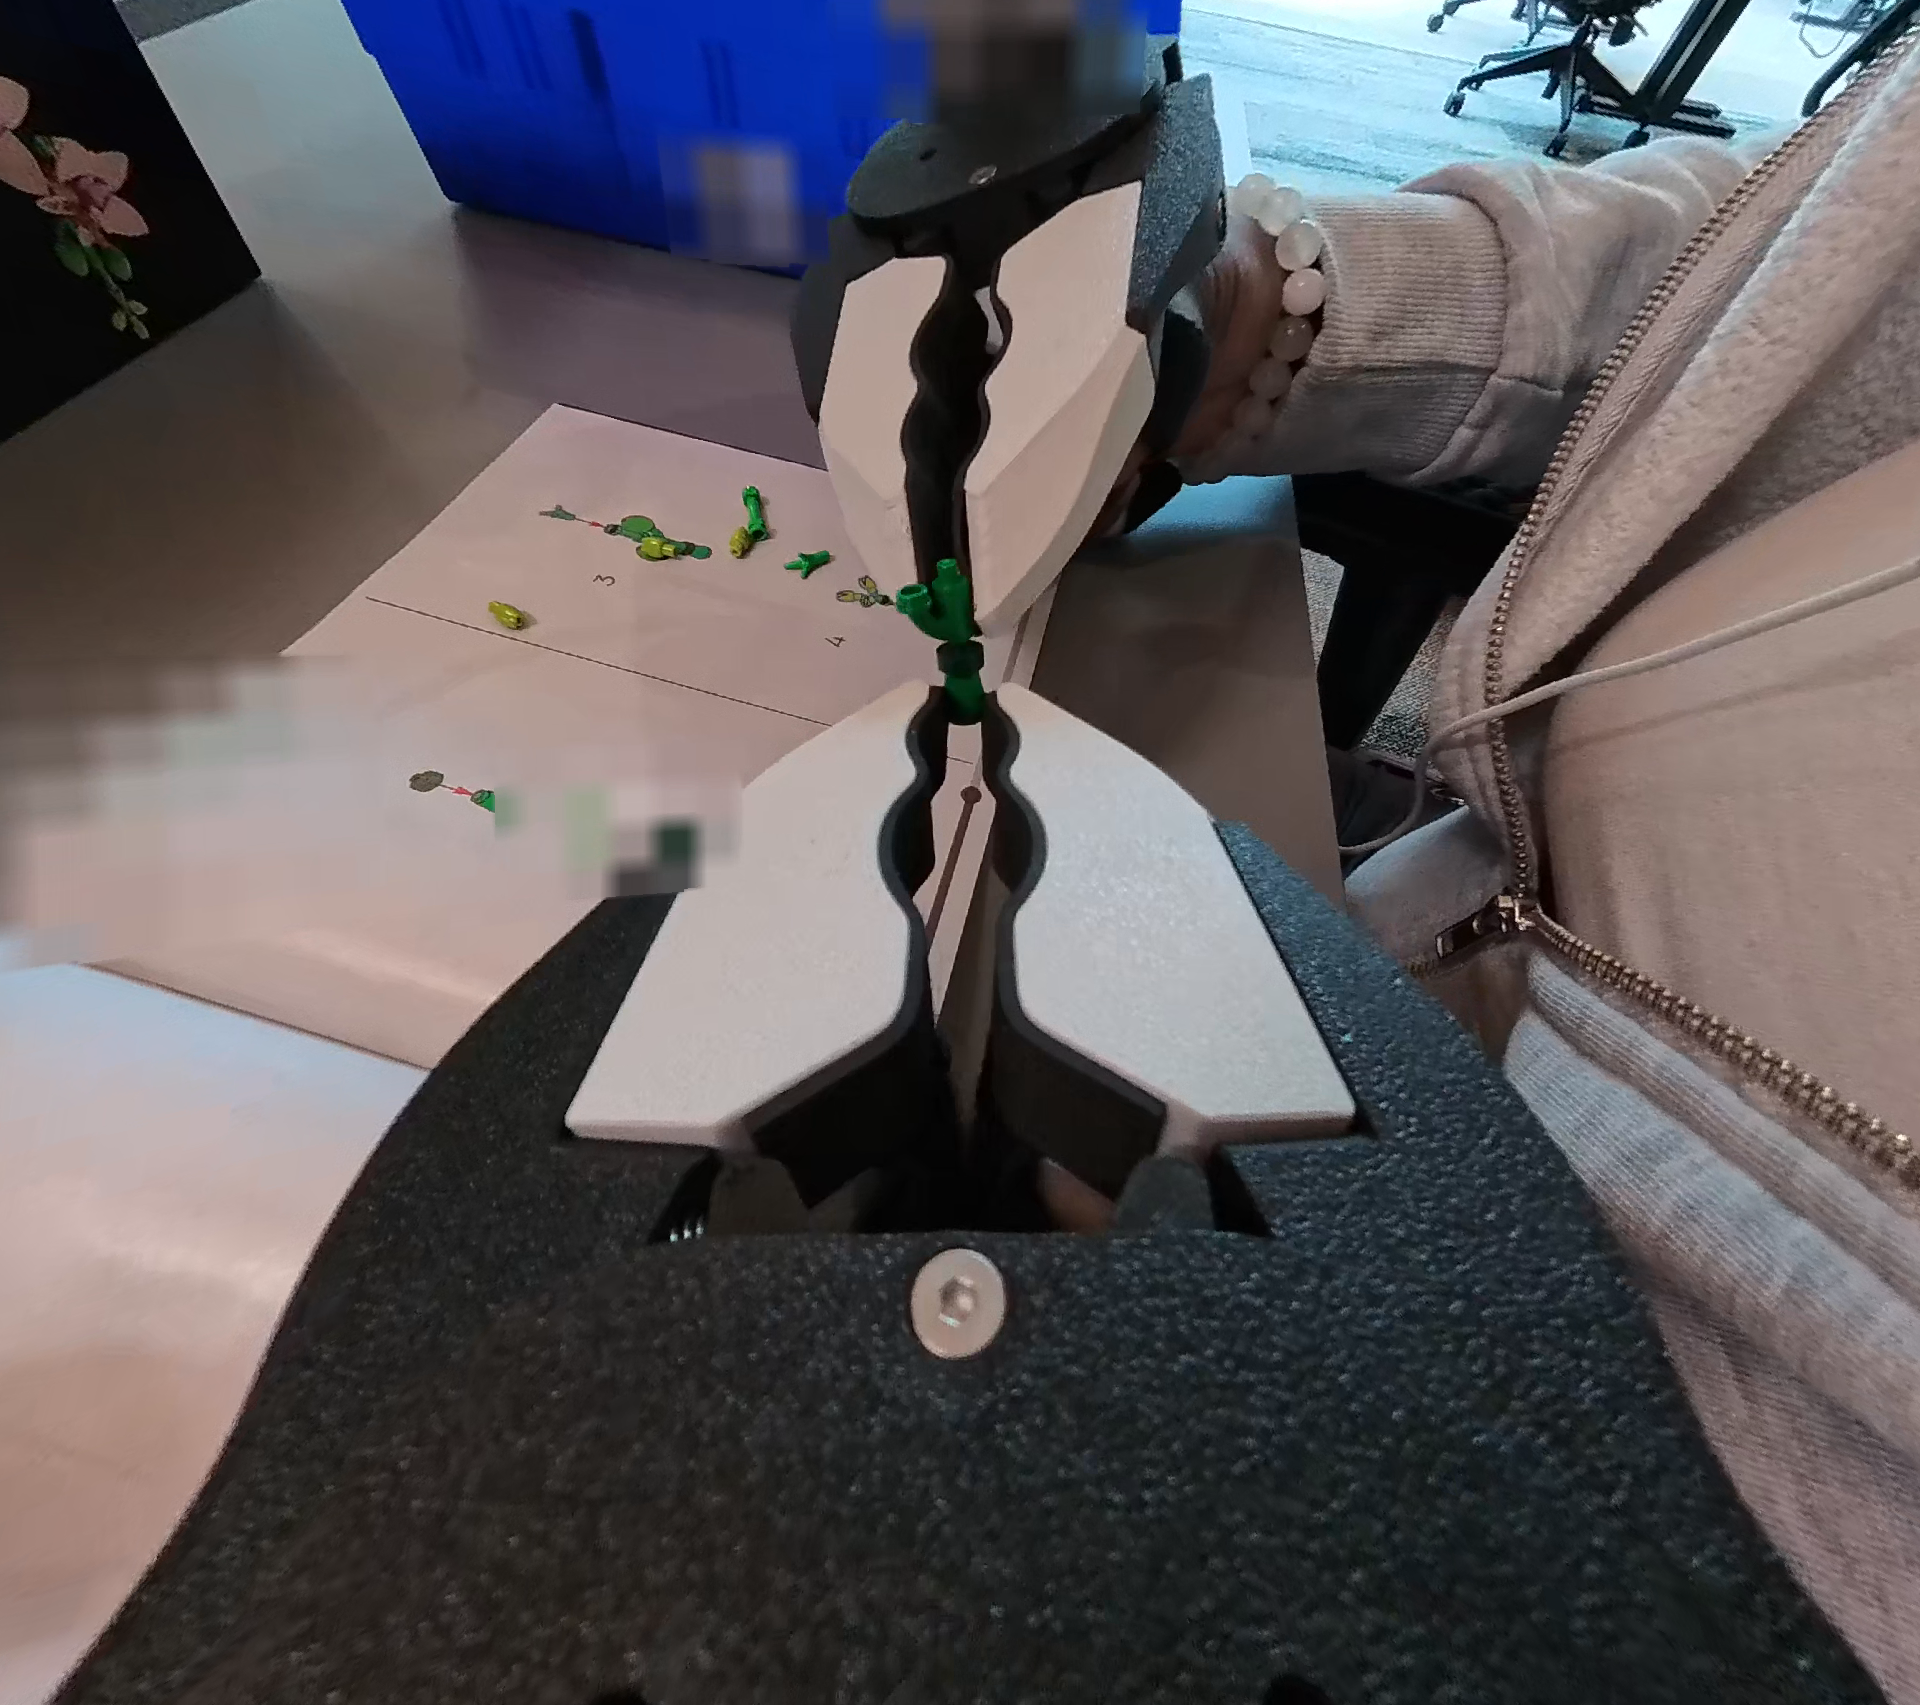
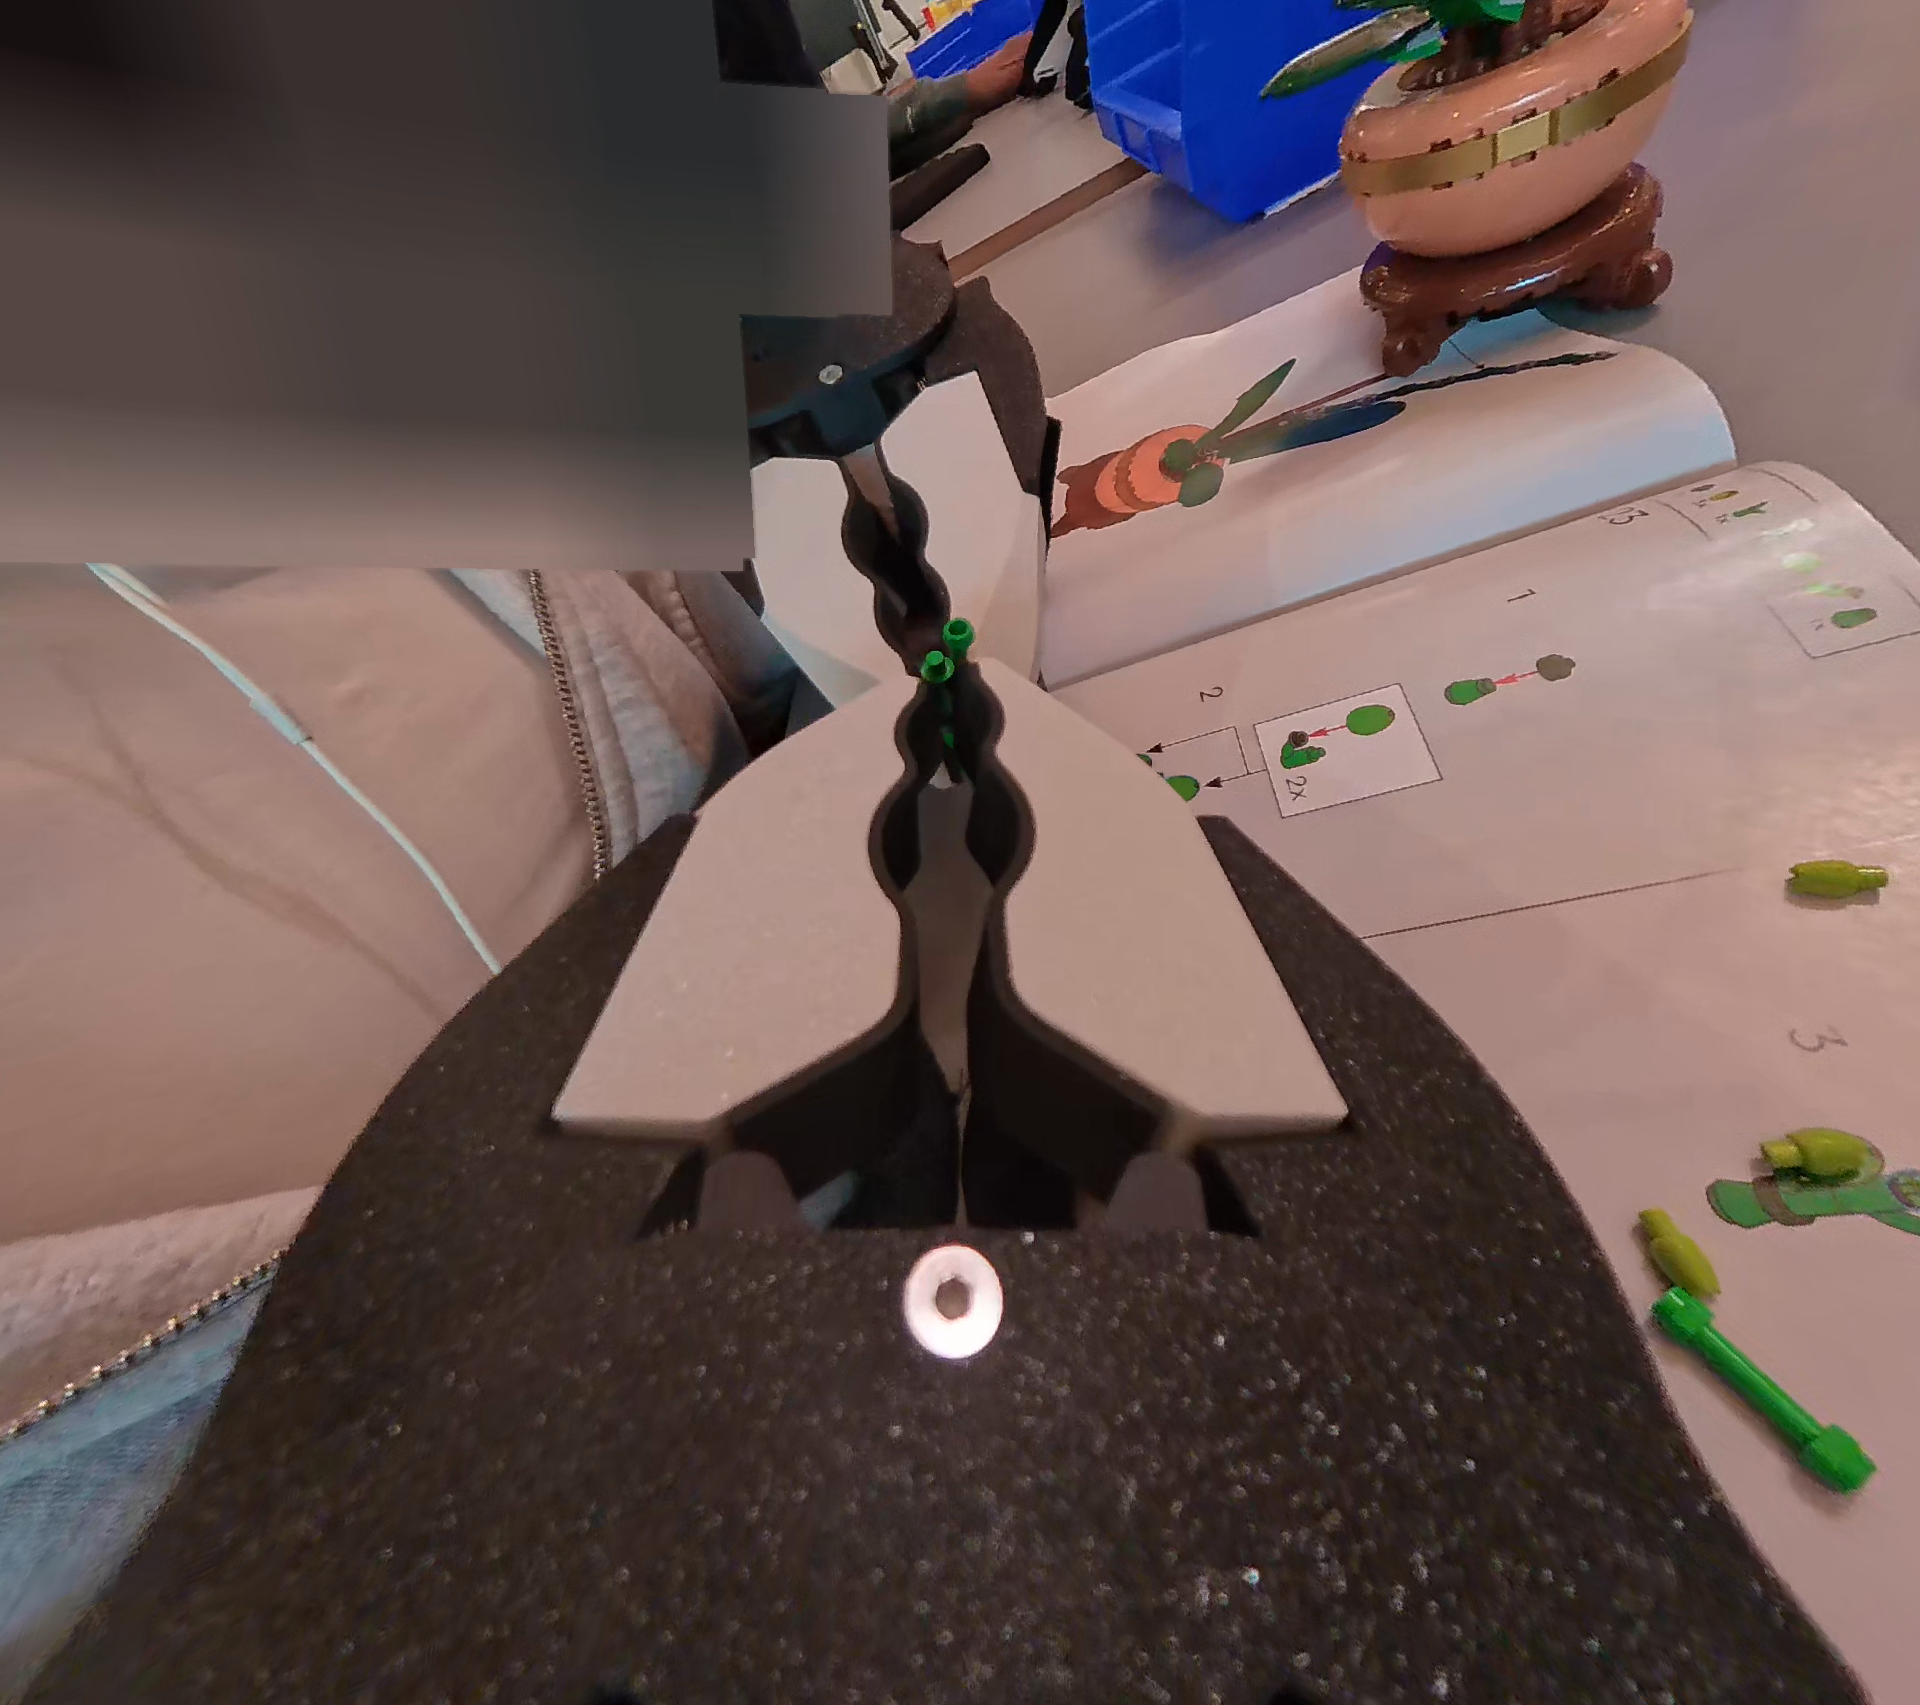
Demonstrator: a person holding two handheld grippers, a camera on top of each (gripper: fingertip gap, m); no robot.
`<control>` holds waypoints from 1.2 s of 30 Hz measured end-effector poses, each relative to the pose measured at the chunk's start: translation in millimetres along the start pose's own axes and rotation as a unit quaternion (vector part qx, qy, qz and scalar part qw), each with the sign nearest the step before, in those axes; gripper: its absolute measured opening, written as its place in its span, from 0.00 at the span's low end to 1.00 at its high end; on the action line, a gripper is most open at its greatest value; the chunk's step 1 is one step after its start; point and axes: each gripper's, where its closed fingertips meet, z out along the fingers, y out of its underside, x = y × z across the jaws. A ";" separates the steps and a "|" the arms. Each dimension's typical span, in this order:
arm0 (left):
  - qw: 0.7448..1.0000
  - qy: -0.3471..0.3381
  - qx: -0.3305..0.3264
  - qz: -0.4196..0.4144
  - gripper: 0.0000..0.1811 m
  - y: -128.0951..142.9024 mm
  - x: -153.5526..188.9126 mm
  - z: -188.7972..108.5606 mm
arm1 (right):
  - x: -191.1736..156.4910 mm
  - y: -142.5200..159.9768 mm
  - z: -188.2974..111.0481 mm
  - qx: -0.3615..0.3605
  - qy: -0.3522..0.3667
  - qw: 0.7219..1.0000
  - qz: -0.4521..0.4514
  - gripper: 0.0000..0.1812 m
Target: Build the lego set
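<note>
Assembly of a small green stem is in hand, and it is done in the air above the open instruction booklet (image 1: 644, 720). In the left wrist view, near the middle of the frame, the left gripper (image 1: 961, 705) is seen clenched on a green stem piece (image 1: 964, 687), of which only the upper end shows above the fingertips. Just above it, the right gripper (image 1: 940, 585) comes down from the upper part of the frame and is closed on a green branched piece (image 1: 940, 601). The two pieces appear to be touching end to end, with a darker collar between them, but it cannot be told whether they are fully pushed together.

In the right wrist view the same meeting is seen at the centre: two small green pegs (image 2: 948, 649) stand out beyond the tips of the right gripper (image 2: 951, 699), and the other gripper is behind them.

It is judged that the next move calls for a straight push along the common axis of both pieces, with both grips kept firm, because the parts are thin and can easily be turned or bent sideways.

Loose yellow-green buds (image 2: 1834, 879) and a green bar (image 2: 1761, 1390) are left on the page at the right of the frame, and the partly built orchid pot (image 2: 1507, 128) stands at the upper right.
</note>
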 end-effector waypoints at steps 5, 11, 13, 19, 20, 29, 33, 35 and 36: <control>1.000 0.001 -0.004 0.002 0.03 1.1 0.8 0.6 | -0.1 1.2 0.5 -0.004 0.004 1.000 -0.004 0.02; 1.000 0.005 -0.004 -0.001 0.03 1.5 1.3 0.4 | 0.1 1.9 1.0 -0.007 0.006 1.000 -0.005 0.02; 1.000 0.006 -0.006 0.000 0.03 2.1 1.8 0.7 | -0.2 2.8 1.4 -0.010 0.005 1.000 -0.006 0.02; 1.000 0.008 -0.004 -0.003 0.03 1.6 1.7 0.2 | 0.2 3.1 0.9 -0.011 0.006 1.000 -0.004 0.02; 1.000 0.009 -0.004 -0.003 0.03 1.9 1.7 0.2 | 0.3 3.5 0.9 -0.012 0.006 1.000 -0.004 0.02; 1.000 0.009 -0.012 0.002 0.03 3.7 2.7 1.2 | 0.1 6.5 1.8 -0.022 0.005 1.000 0.000 0.02; 1.000 0.011 -0.013 0.001 0.03 4.3 3.0 1.2 | 0.4 7.6 1.8 -0.025 0.006 1.000 0.002 0.02; 1.000 0.011 -0.013 0.001 0.03 4.4 2.8 1.2 | 0.3 7.6 1.9 -0.025 0.005 1.000 0.002 0.02; 1.000 0.011 -0.013 0.001 0.03 4.4 2.8 1.2 | 0.5 7.7 1.9 -0.025 0.005 1.000 0.003 0.02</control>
